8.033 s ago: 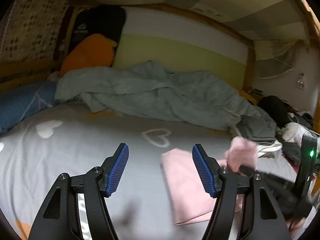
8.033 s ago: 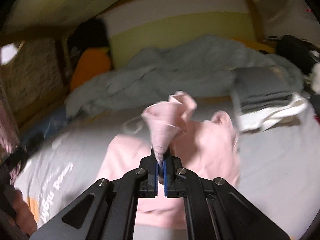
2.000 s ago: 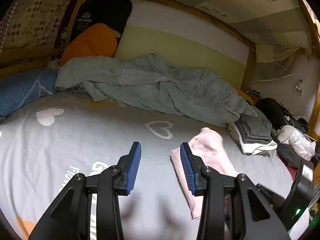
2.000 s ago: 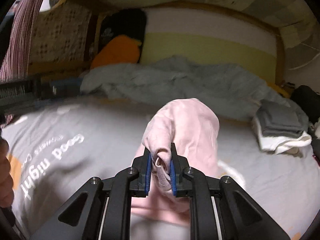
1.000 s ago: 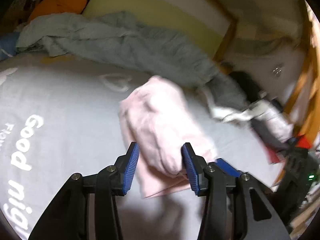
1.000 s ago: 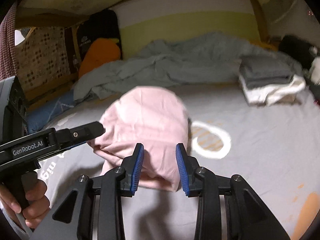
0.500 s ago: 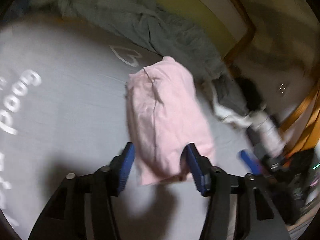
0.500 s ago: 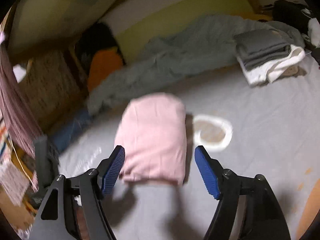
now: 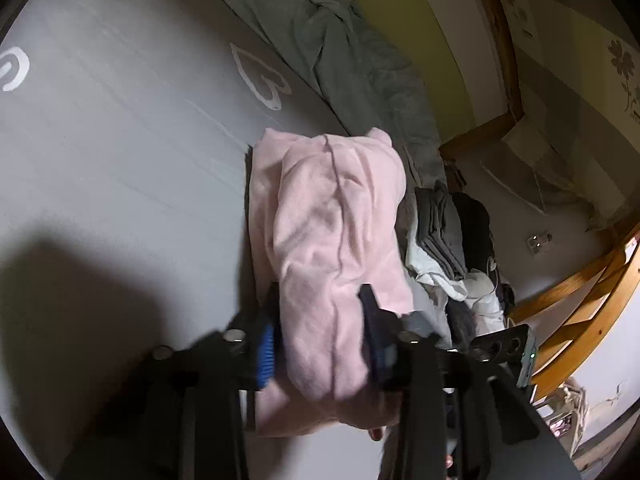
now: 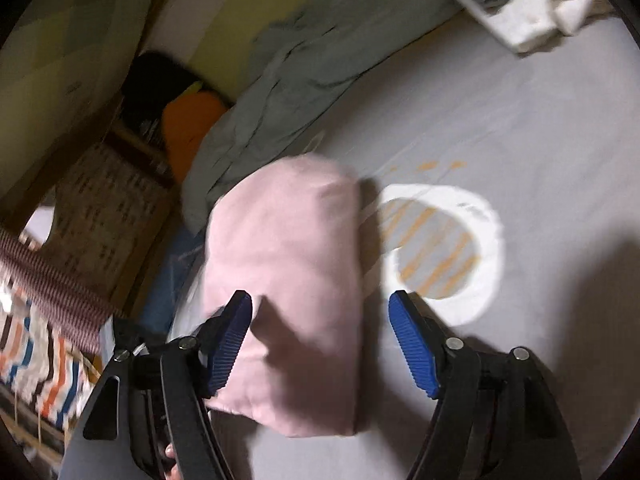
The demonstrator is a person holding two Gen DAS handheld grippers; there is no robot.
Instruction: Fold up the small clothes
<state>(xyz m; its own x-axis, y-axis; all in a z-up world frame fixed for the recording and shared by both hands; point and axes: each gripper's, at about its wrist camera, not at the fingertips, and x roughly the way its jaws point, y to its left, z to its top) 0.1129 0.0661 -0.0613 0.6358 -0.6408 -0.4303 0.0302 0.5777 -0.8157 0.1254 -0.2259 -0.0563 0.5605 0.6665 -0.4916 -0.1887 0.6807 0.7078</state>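
Left wrist view shows our left gripper closing in on the near end of the folded pink garment, its jaws having just narrowed until the pads press the bundle from both sides, probably so the folds hold together for a lift. Our right gripper stands open astride the opposite end, its jaws having just narrowed too, pads clear of the cloth. The garment lies on the grey bedsheet, near the stack of folded clothes.
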